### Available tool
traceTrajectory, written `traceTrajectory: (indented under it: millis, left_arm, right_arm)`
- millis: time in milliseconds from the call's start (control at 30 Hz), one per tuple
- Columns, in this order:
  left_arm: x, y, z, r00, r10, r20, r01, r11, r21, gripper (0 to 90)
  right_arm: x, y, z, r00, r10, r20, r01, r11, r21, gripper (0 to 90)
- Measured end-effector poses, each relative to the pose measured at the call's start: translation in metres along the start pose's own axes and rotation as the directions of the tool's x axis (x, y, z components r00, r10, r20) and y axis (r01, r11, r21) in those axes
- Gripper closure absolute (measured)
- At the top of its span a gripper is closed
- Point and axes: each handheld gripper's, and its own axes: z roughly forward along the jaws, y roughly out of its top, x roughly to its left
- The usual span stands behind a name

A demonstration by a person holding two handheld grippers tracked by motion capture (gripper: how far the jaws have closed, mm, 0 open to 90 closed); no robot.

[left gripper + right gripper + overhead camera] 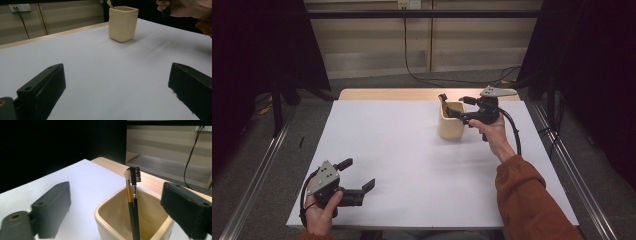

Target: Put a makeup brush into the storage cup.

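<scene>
Two grippers over a white table [412,165] in the high view. Left gripper [360,176] low at the near left corner, held in a hand [319,210], jaws spread wide with nothing between them, well apart from everything else. Right gripper [450,105] at the far right side, held in a hand [493,131] with an orange sleeve [527,200], jaws apart, one over the far rim and one at the near side of a cream cup [451,121]. Cup upright near the far edge, right of centre.

Next, the left gripper view: both black jaws wide apart at the bottom corners, bare table between them. Cup [123,23] far ahead, upright, a slim tip poking above its rim at the back left. Other hand [183,8] near the top right, just past the cup.

Last, the right gripper view: jaws spread, clamped on nothing, cup [110,220] below and between them. Two brushes [132,202] standing inside, side by side and touching, leaning toward the far wall: one with a gold ferrule and pale tip, one with a black comb-like head. Neither jaw touching the brushes. Wooden table edge beyond the white sheet, a cable [191,152] hanging on the wall behind.
</scene>
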Motion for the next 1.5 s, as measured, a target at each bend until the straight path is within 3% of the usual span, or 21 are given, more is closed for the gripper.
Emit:
traceTrajectory:
  millis: [167,667,900,1000,1333,1500]
  left_arm:
    - [0.000,0.000,-0.001,1.0000,-0.002,0.001,0.002,1.0000,-0.002,1.1]
    - [0.000,0.000,-0.001,1.0000,0.000,-0.003,0.000,1.0000,-0.004,1.1]
    - [0.000,0.000,-0.001,1.0000,0.004,-0.009,-0.004,1.0000,0.001,1.1]
    - [0.001,-0.001,0.001,0.9999,-0.015,-0.004,0.015,0.9999,0.007,1.3]
    - [0.002,0.000,-0.003,0.9989,-0.005,-0.047,0.004,0.9999,-0.013,1.9]
    - [0.003,0.000,-0.004,0.9992,-0.009,-0.040,0.009,0.9999,-0.013,1.8]
  right_arm:
    - [0.006,0.004,-0.007,0.9997,-0.015,-0.017,0.015,1.000,-0.001,1.6]
    - [0.016,-0.013,-0.040,0.9998,0.004,0.019,-0.004,1.000,0.010,3.8]
    - [0.025,-0.022,-0.053,0.9998,-0.013,0.016,0.013,1.000,0.008,2.7]
    - [0.027,-0.025,-0.059,0.9993,-0.024,0.028,0.023,1.000,0.014,2.5]
    - [0.035,-0.032,-0.086,0.9985,-0.021,0.050,0.022,1.000,-0.010,2.2]
    - [0.037,-0.038,-0.099,0.9985,-0.001,0.055,0.001,1.000,-0.007,1.9]
